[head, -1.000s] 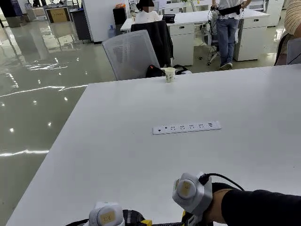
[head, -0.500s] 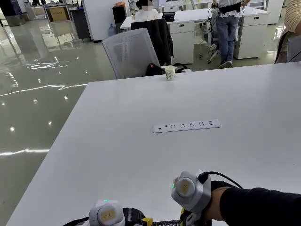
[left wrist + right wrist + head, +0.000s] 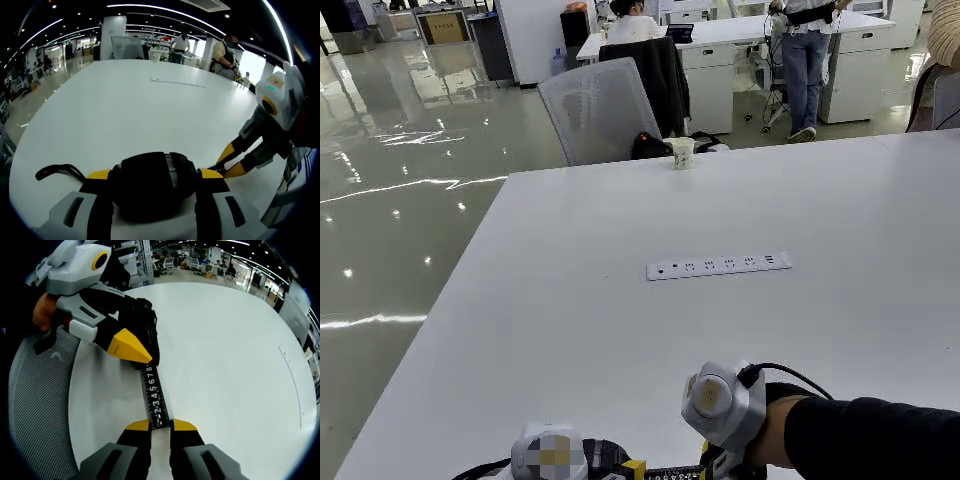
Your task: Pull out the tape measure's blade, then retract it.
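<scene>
Left gripper (image 3: 154, 175): fingers clamped on black tape measure (image 3: 152, 187), at near edge of white worktop (image 3: 620, 230). Right gripper (image 3: 160, 426): fingers pinched together on tip of blade (image 3: 151, 392). Blade drawn out short way from case, numbers 2 to 8 showing. Paper cup (image 3: 681, 154) upright at far edge, contents too distant to tell. Power strip (image 3: 719, 266) flat mid-worktop.

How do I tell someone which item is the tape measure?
On the white workbench, at its near edge, the left tongs clamp a black tape measure. A numbered blade runs from it to the right tongs; the power strip mid-table is flat and white.
</scene>
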Demonstrator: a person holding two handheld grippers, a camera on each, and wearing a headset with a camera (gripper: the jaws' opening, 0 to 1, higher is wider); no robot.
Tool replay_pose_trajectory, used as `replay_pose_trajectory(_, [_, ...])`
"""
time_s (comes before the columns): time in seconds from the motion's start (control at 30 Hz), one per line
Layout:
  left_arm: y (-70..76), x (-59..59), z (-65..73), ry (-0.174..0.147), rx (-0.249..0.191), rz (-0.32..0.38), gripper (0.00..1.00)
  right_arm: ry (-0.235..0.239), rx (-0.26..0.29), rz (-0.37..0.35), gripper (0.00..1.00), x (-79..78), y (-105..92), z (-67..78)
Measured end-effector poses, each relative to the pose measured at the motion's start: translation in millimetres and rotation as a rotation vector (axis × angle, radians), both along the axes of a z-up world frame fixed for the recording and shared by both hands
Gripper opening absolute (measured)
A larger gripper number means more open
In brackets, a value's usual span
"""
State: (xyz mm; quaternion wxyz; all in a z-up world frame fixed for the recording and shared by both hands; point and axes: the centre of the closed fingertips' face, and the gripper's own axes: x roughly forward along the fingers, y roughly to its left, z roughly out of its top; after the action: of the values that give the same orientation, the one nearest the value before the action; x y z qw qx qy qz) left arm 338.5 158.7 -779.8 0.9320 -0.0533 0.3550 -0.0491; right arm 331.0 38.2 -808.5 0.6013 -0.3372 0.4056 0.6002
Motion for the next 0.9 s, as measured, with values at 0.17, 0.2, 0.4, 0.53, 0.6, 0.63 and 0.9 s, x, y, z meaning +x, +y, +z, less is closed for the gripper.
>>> replay_pose_trajectory(0.17, [0.1, -0.3, 0.3, -0.001, 0.000, 0.000, 0.61, -0.006, 0.000, 0.006, 0.10, -0.7, 1.3, 0.1])
replay_pose_trajectory(0.2, [-0.1, -0.6, 0.6, -0.002, 0.000, 0.000, 0.61, -0.006, -0.001, 0.005, 0.10, -0.9, 1.5, 0.2])
replay_pose_trajectory(0.4, [0.5, -0.8, 1.0, -0.004, -0.003, -0.001, 0.61, -0.005, 0.003, 0.006, 0.10, -1.6, 3.4, 0.6])
replay_pose_trajectory(0.53, [0.3, -0.9, 1.1, -0.006, -0.009, -0.001, 0.61, -0.003, 0.006, 0.004, 0.10, -1.4, 4.7, 0.4])
replay_pose_trajectory(0.6, [0.4, -0.4, 0.8, -0.008, -0.011, -0.002, 0.61, -0.002, 0.008, 0.003, 0.10, -1.2, 5.5, 0.4])
replay_pose_trajectory(0.63, [0.3, -0.3, 0.9, -0.008, -0.011, -0.002, 0.61, -0.001, 0.009, 0.002, 0.10, -1.3, 5.8, 0.4])
replay_pose_trajectory(0.9, [0.3, 0.4, 1.1, -0.007, -0.014, -0.003, 0.61, -0.002, 0.011, 0.005, 0.10, -1.0, 7.4, 0.3])
